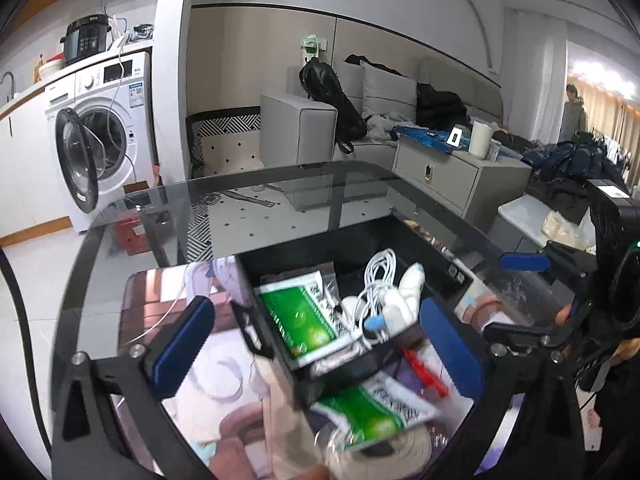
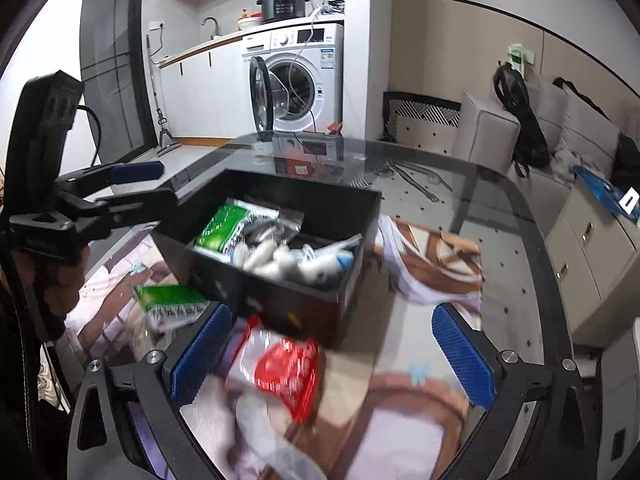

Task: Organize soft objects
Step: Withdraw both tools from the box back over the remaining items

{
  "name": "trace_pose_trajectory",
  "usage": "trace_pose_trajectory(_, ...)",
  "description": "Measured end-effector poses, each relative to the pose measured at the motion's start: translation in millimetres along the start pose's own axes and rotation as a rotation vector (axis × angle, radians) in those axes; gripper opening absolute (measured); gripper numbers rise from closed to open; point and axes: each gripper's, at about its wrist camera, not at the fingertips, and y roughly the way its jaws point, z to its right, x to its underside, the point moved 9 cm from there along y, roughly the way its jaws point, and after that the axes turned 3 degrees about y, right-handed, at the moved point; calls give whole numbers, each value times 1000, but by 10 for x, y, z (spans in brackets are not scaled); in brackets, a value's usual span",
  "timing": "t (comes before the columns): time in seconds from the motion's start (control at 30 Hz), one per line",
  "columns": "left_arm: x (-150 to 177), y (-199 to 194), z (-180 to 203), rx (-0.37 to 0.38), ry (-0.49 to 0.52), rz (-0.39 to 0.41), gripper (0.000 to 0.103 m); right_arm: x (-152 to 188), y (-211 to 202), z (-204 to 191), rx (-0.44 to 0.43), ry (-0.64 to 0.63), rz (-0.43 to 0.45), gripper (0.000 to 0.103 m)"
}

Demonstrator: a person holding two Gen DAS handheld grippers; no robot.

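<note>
The table top (image 2: 500,208) is showing as smooth tinted glass, glossy and mirroring the room. The black bin (image 2: 304,308) is looking like matt plastic. The green packet (image 1: 304,320) and red packet (image 2: 288,372) are gleaming like crinkly film (blurred). The printed cloth (image 2: 436,264) is looking soft and matt.

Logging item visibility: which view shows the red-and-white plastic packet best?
The right wrist view: the red-and-white plastic packet lies blurred but whole between the open jaws, before the black plastic bin. The left wrist view shows only a red sliver beside that bin.
</note>
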Motion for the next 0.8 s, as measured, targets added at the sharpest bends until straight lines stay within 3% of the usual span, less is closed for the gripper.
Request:
trace_pose_trajectory(0.37,367,-377,39,-41,-4,-11,103,424,-151,-232,-26,-13,-42,102)
trace_pose_trajectory(0.8,711,-376,246,-43,53,-87,103,801,-94,-530,-58,-102,-133,102)
